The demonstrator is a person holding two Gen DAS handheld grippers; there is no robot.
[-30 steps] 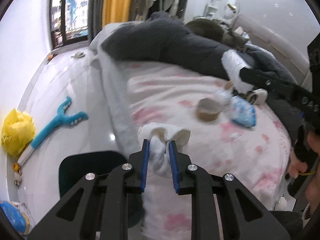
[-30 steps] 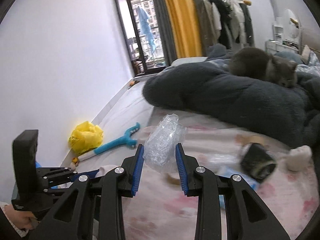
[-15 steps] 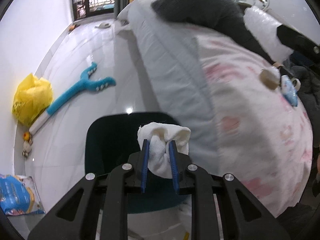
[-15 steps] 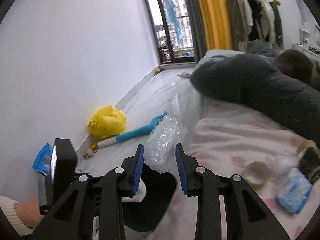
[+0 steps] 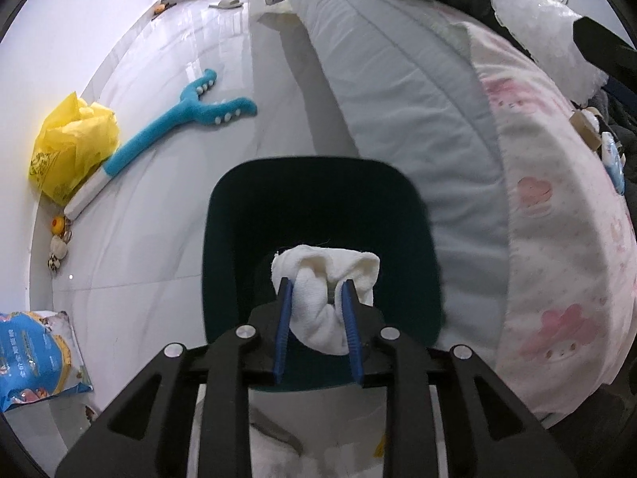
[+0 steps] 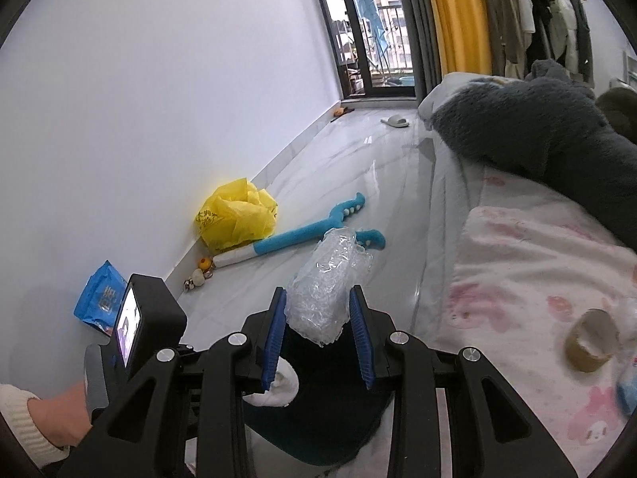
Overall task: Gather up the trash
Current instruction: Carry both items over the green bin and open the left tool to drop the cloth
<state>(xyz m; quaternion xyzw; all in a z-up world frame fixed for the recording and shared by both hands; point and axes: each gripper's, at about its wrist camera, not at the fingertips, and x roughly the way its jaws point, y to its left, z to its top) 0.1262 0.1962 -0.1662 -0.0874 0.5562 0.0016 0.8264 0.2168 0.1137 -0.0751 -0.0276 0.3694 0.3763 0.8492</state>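
My left gripper point(image 5: 316, 290) is shut on a white crumpled cloth wad point(image 5: 324, 279) and holds it over the open mouth of a dark green bin point(image 5: 239, 215) on the floor beside the bed. My right gripper point(image 6: 316, 304) is shut on a clear crumpled plastic wrap point(image 6: 326, 283), which also shows at the top right of the left wrist view point(image 5: 533, 20). In the right wrist view the bin point(image 6: 318, 438) lies below the fingers, with the cloth wad point(image 6: 278, 388) over it. A tape roll point(image 6: 591, 340) and a blue packet point(image 5: 613, 163) lie on the pink bed sheet.
The bed point(image 5: 398, 79) with a grey fluffy blanket point(image 6: 537, 131) stands right of the bin. On the glossy floor lie a blue toy point(image 5: 179, 119), a yellow bag point(image 5: 71, 143), a blue packet point(image 5: 32, 358) and small toys by the wall point(image 5: 59, 239).
Both grippers swung left, off the bed and toward the floor. The left gripper carried the cloth wad over the bin mouth. The right gripper followed with the plastic wrap.
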